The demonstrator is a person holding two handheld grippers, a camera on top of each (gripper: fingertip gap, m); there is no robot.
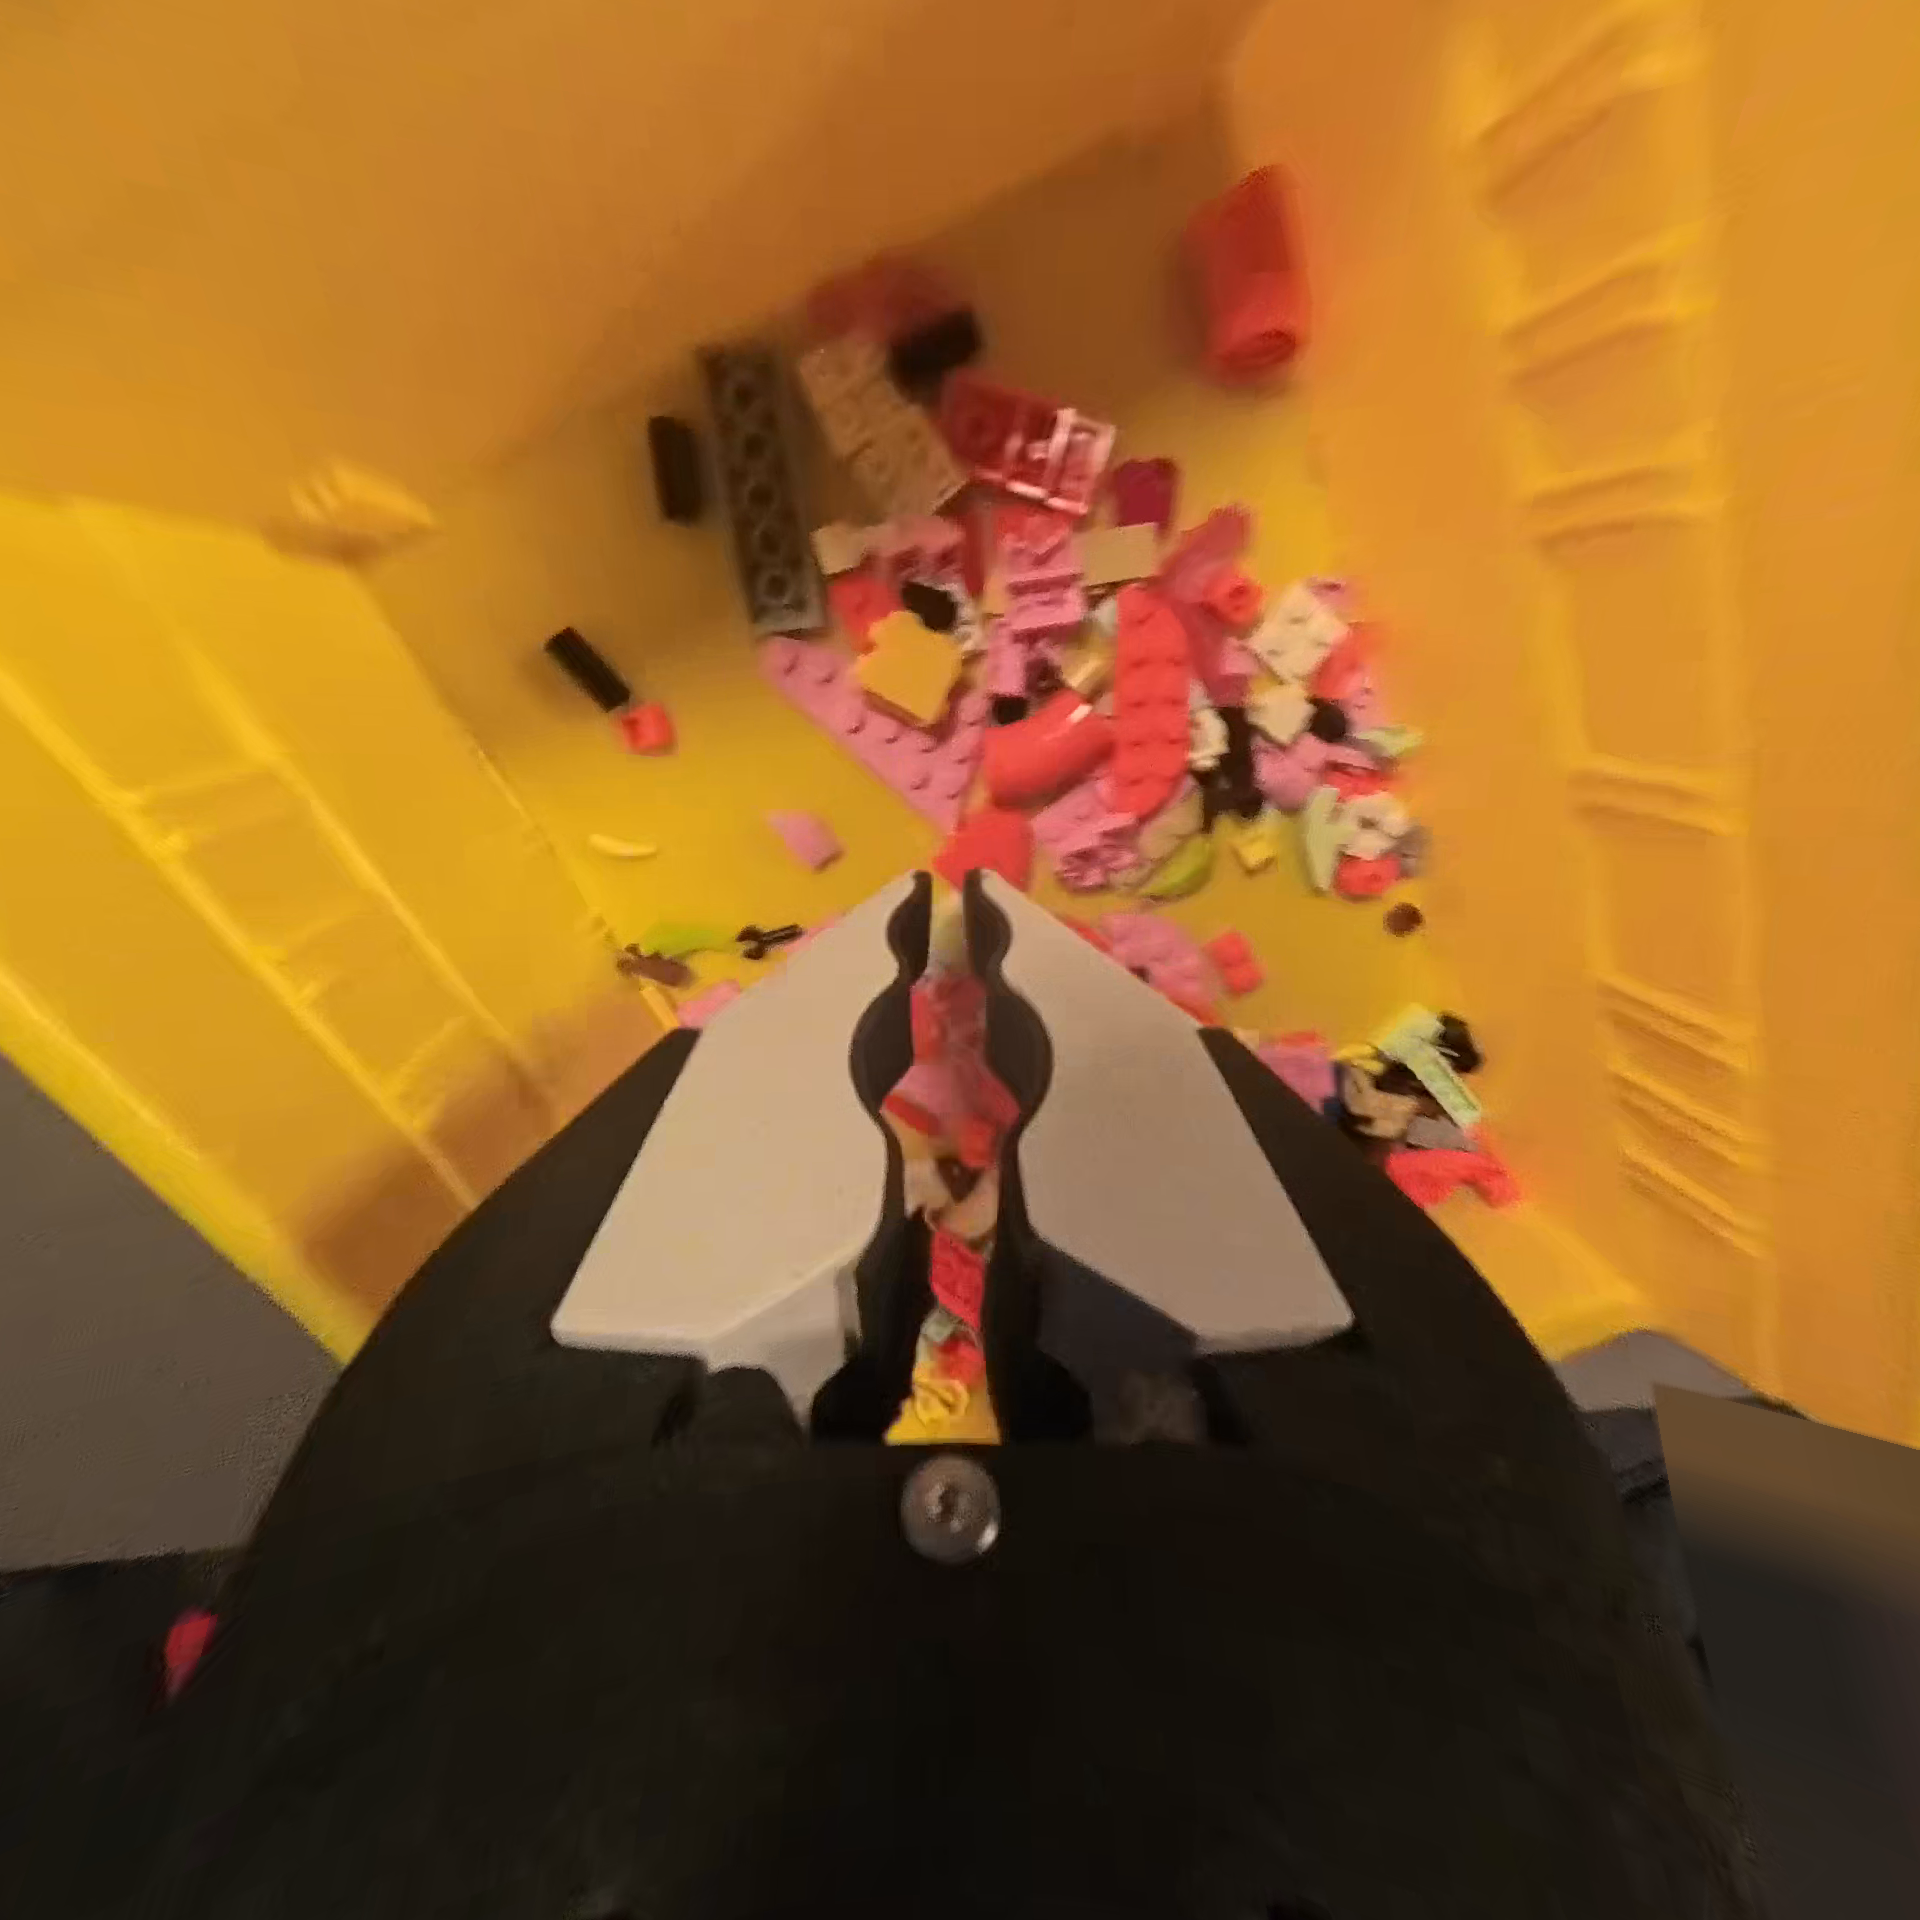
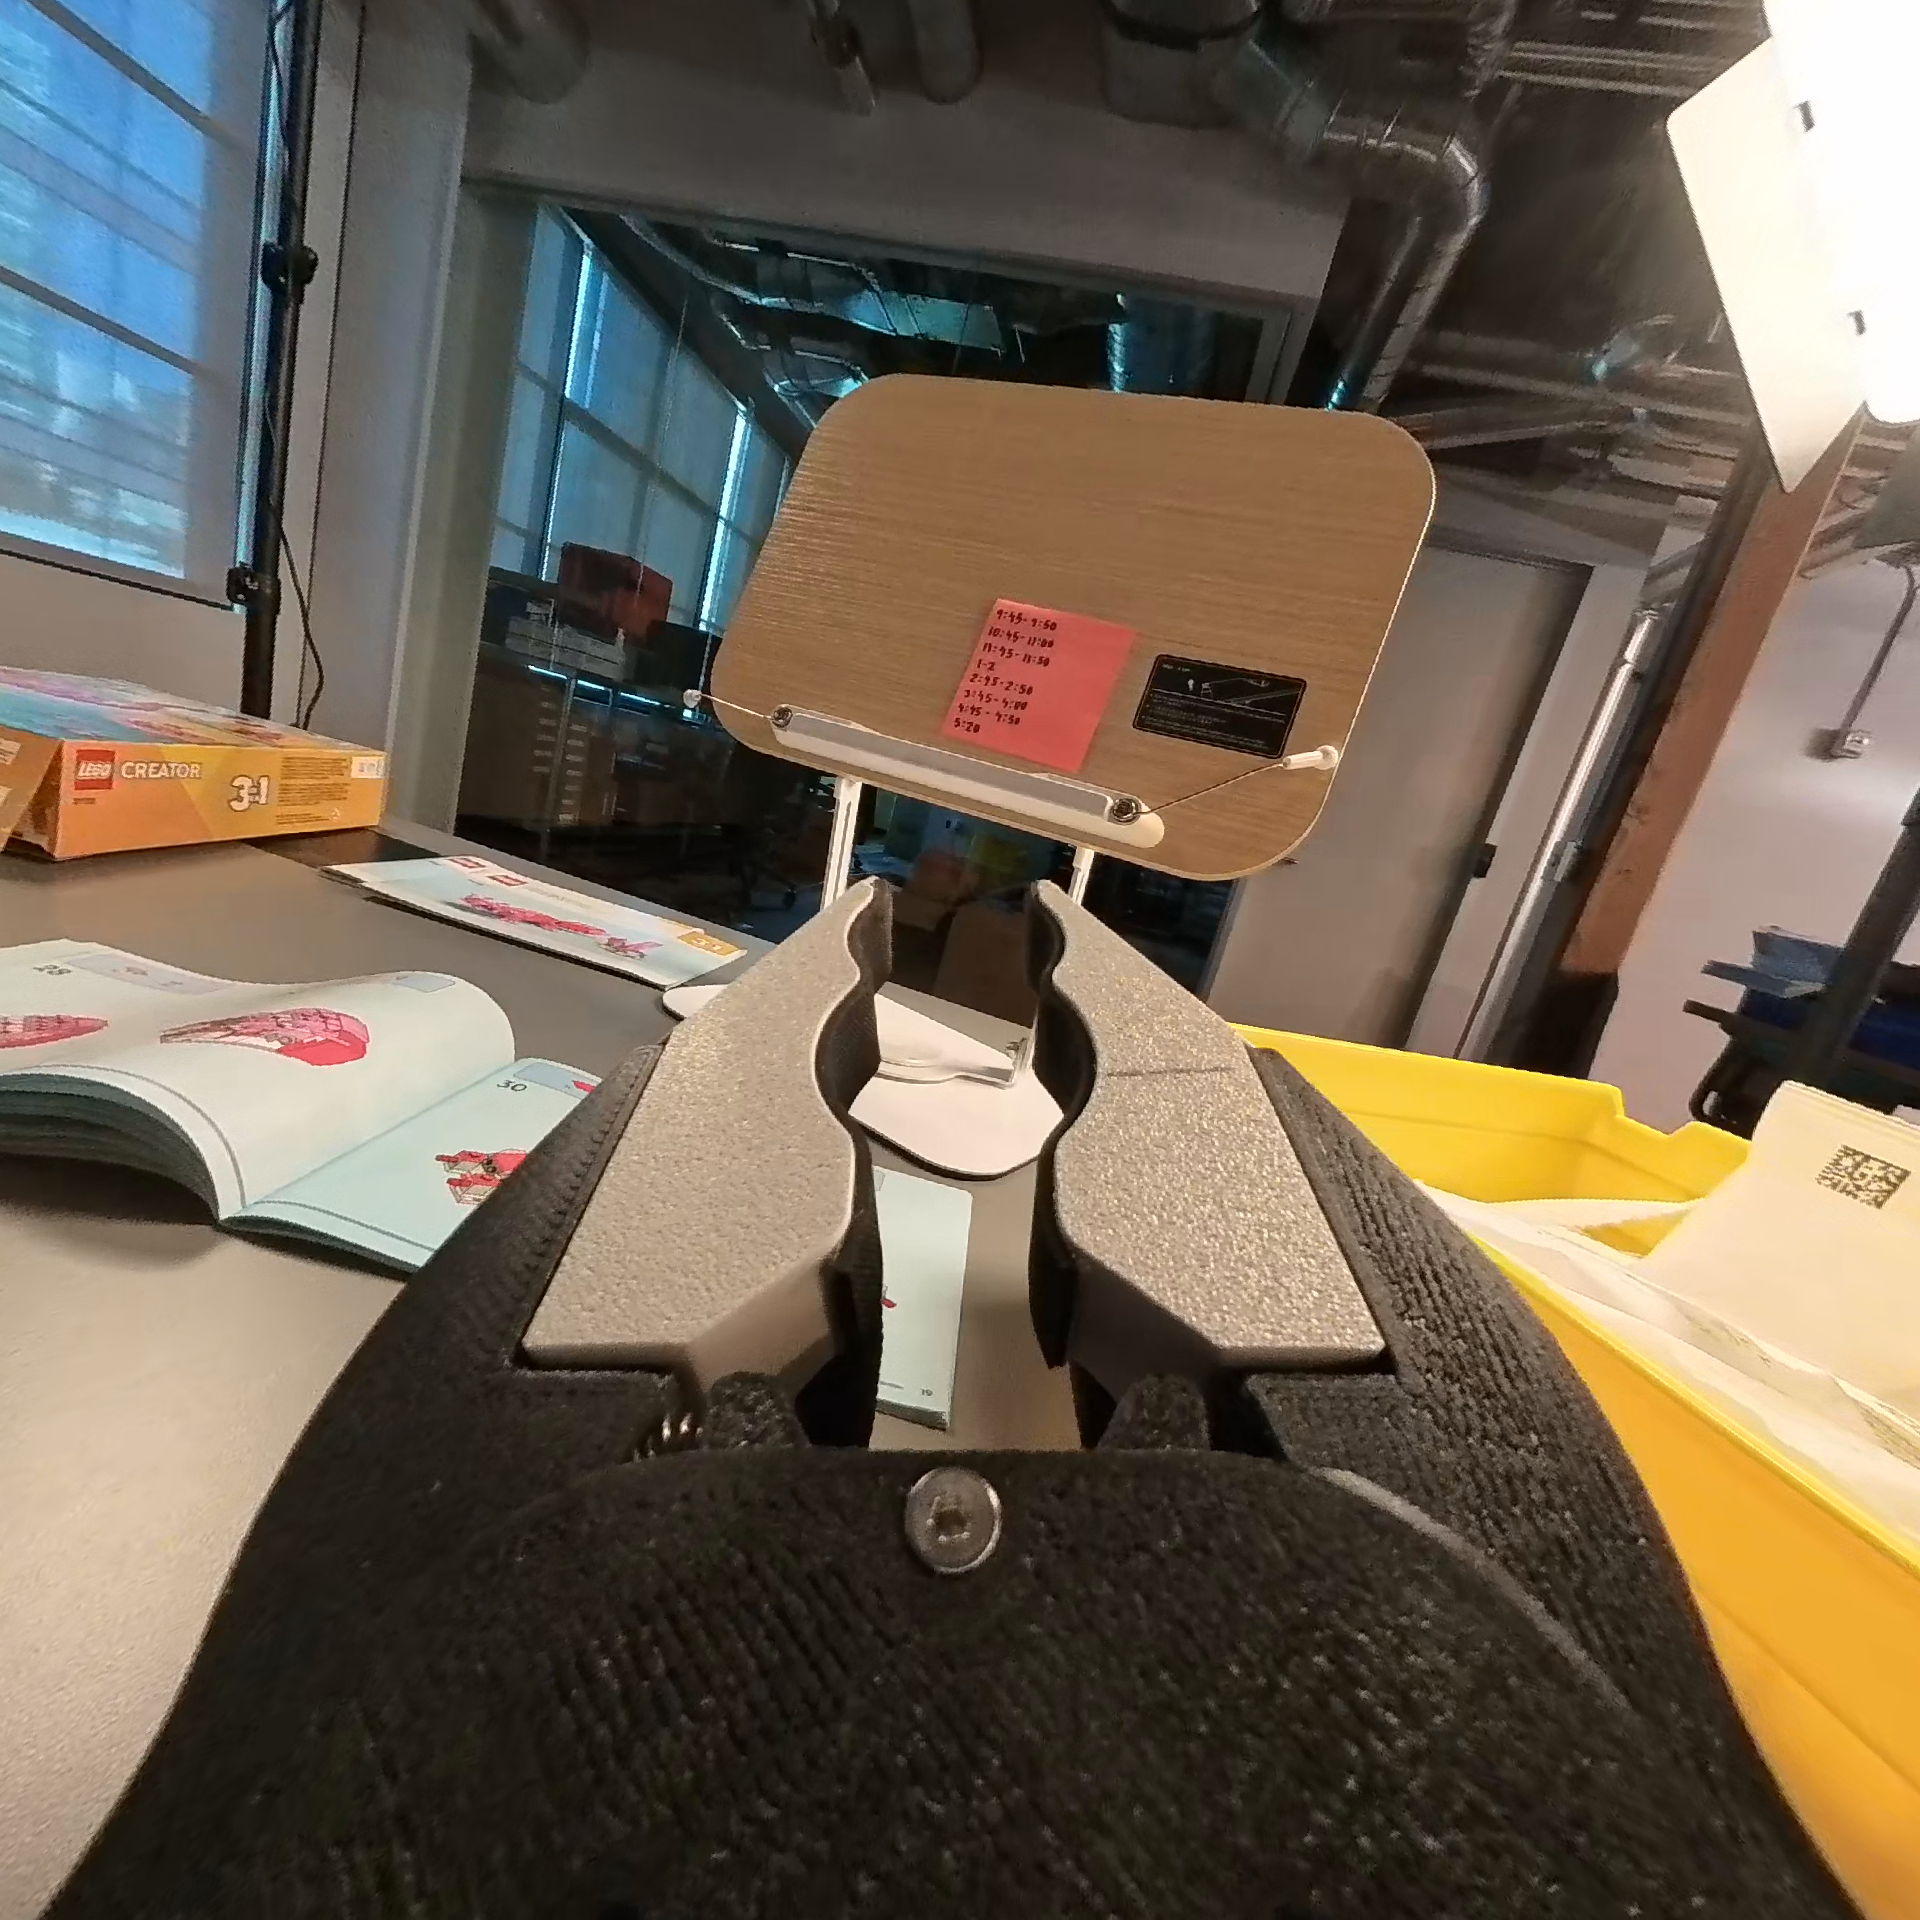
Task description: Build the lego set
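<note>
My left gripper reaches down into a yellow bin. Its fingers are shut on a small pale green piece at the tips, just above a loose pile of pink, red and white toy bricks. A large pink plate and a long grey plate lie in that pile. The view is blurred. My right gripper hovers over a grey table. It is open with nothing between its fingers, and it points at a wooden book stand.
A red piece lies alone at the far end of the bin. On the table are an open instruction booklet, a closed booklet and an orange box. The yellow bin's rim is at the right, with white bags inside. My left gripper's tips are some 4 centimeters from the large pink plate.
</note>
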